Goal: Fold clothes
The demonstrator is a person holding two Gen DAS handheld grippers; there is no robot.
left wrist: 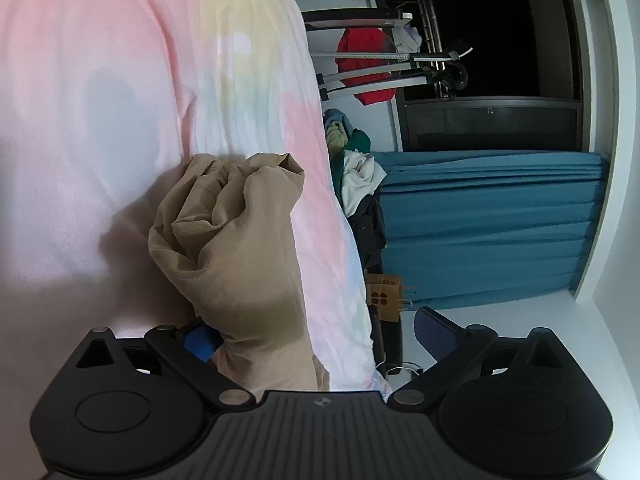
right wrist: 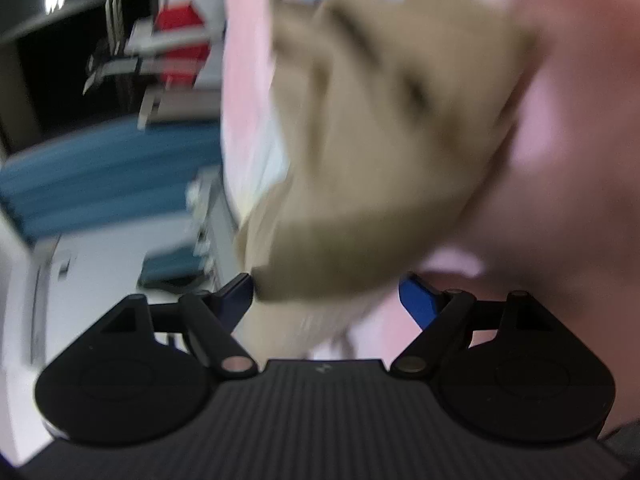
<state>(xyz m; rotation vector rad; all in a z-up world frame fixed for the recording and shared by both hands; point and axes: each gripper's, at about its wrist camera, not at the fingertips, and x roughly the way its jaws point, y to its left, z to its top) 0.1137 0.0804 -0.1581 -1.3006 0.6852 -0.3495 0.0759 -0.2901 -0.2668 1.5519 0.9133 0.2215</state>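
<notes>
Here | tan garment (left wrist: 228,240): bunched, creased | left claw (left wrist: 316,338): spread wide | right claw (right wrist: 328,296): spread, blurred

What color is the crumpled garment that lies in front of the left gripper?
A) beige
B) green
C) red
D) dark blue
A: in the left wrist view the bunched beige garment lies on the pastel tie-dye sheet, right ahead of the left gripper, whose fingers stand apart.

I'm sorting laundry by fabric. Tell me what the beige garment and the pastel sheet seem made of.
Beige garment: thin, smooth matte cloth with a faintly ribbed band, likely a stretch knit; soft bunched folds. Pastel sheet: matte tie-dye cloth, perhaps cotton; fine wrinkles.
</notes>
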